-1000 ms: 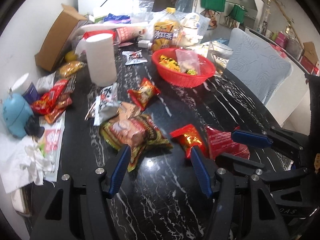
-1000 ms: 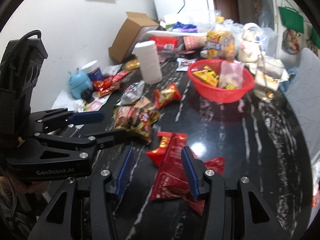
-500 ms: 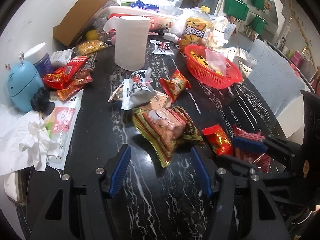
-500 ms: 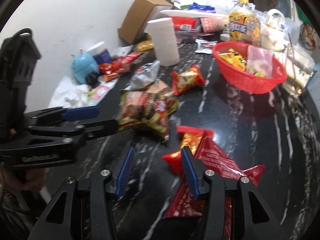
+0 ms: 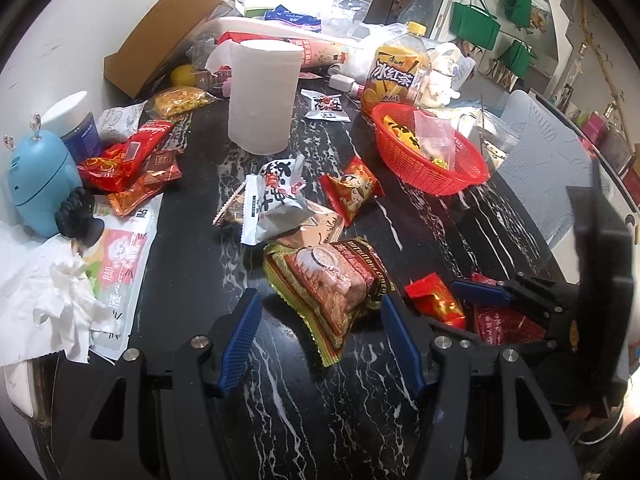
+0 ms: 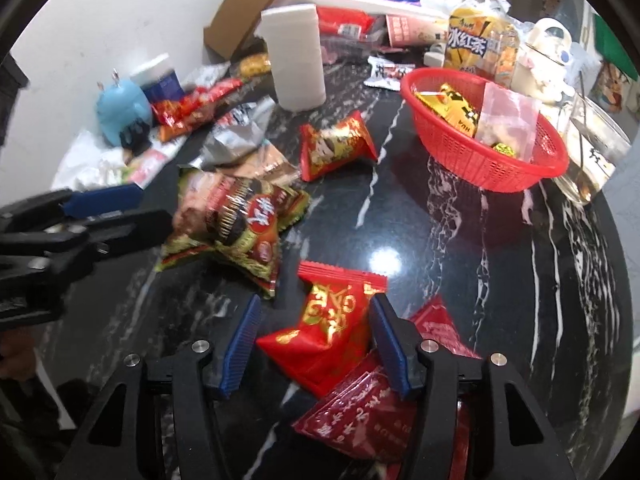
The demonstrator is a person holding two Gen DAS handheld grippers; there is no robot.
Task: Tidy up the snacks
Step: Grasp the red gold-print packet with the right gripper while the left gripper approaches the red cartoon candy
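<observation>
A brown-and-green snack pack (image 5: 332,280) lies on the black marble table (image 5: 360,400), its near corner between the blue pads of my left gripper (image 5: 320,340), which is open and not touching it. A red-and-gold packet (image 6: 336,320) lies between the pads of my right gripper (image 6: 314,344), whose jaws are opening; the pads do not press on it. A dark red packet (image 6: 368,412) lies under that gripper's right finger. The red basket (image 6: 480,168) at the back right holds a yellow packet and a clear bag. Each gripper shows in the other's view: right gripper (image 5: 464,308), left gripper (image 6: 132,216).
A paper towel roll (image 5: 262,96), an iced tea bottle (image 5: 396,72) and a cardboard box (image 5: 160,36) stand at the back. More packets (image 5: 352,188) lie mid-table. A blue gadget (image 5: 40,176) and tissues (image 5: 60,308) are on the left. A padded chair (image 5: 540,152) stands beyond the right edge.
Both grippers came lower over the table. The brown-and-green pack now lies between the left fingers. The right jaws widened and now straddle the red-and-gold packet instead of the dark red one.
</observation>
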